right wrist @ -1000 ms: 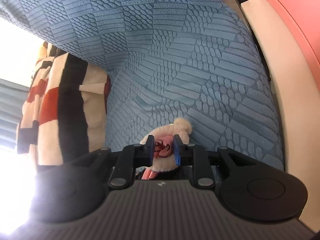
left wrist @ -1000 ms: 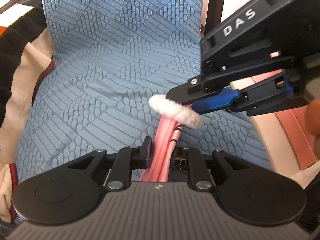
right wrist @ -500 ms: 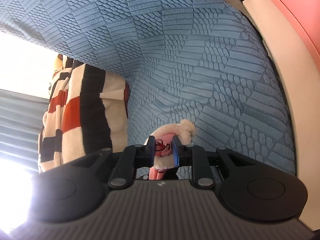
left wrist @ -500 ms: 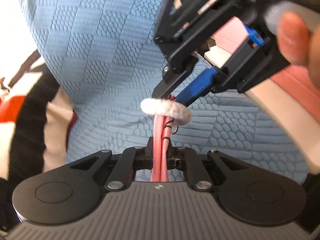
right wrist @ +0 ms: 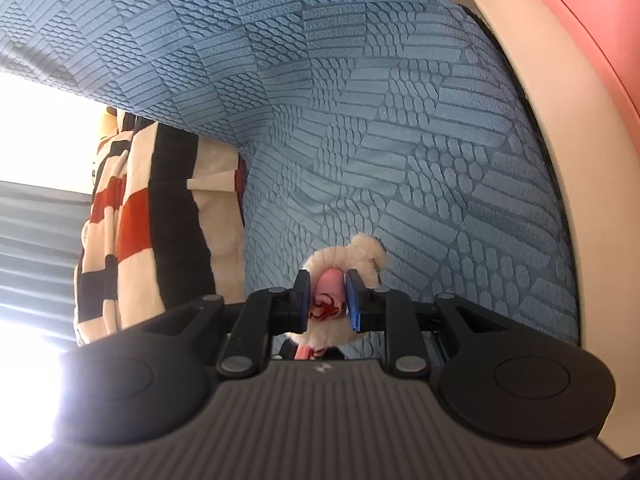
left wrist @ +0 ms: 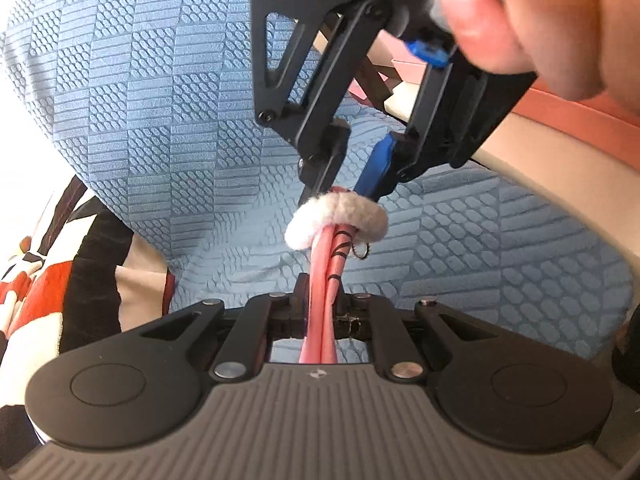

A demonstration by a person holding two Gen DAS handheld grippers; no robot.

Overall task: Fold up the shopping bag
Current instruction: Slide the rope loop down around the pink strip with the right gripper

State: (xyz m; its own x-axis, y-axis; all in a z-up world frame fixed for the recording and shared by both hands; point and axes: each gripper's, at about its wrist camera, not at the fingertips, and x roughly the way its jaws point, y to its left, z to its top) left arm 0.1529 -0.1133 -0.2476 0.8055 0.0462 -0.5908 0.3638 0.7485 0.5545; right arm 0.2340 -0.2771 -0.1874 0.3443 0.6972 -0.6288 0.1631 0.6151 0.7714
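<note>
Two grippers stretch a rolled pink shopping bag (left wrist: 325, 276) taut above a blue cushion (left wrist: 168, 132). The left gripper (left wrist: 323, 312) is clamped on its lower end. The right gripper (left wrist: 344, 194), just ahead, pinches the tip beyond a fluffy white band (left wrist: 338, 220), probably to cinch the bundle.

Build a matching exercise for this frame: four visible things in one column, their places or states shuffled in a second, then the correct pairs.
Things
1. Rolled pink fabric shopping bag
2. Fluffy white fabric ring
3. Blue textured sofa cover
4. Striped red, black and cream blanket

Places or states
A. Spread underneath as the background surface
B. Bunched at the left edge of the sofa
C. Clamped between the left hand-held gripper fingers
D. Wrapped around the pink roll, near the right hand-held gripper tips

Pairs: 1-C, 2-D, 3-A, 4-B
</note>
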